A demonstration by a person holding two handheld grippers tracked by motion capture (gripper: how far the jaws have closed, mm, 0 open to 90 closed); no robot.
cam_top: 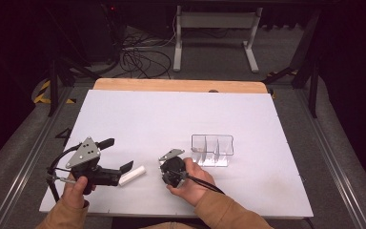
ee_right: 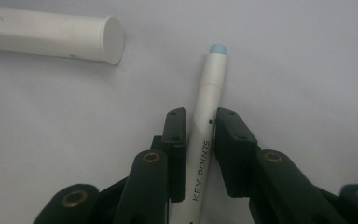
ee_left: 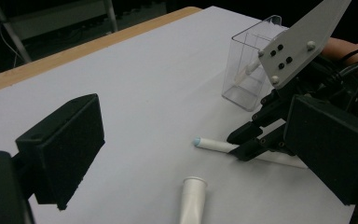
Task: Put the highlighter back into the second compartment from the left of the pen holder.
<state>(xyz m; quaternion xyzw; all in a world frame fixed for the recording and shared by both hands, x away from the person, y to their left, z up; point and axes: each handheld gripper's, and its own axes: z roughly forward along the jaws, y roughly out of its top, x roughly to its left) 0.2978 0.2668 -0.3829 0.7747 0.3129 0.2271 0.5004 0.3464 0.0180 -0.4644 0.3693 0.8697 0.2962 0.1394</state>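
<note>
Starting big: the white worktop [cam_top: 171,114] carries a clear holder [cam_top: 213,150] with one pen-like stick already inside (hard to make out). Left gripper [cam_top: 116,155] hangs with its jaws wide apart, nothing in them, its cap [cam_top: 132,175] lying just beside. Right gripper [ee_right: 200,140] has its pads up against both sides of the marker [ee_right: 209,112], which lies flat on the worktop, long axis along the jaws, blue tip pointing away from the hand. So: grabbed, I'd say; lifting and capping or stowing remain.
</note>
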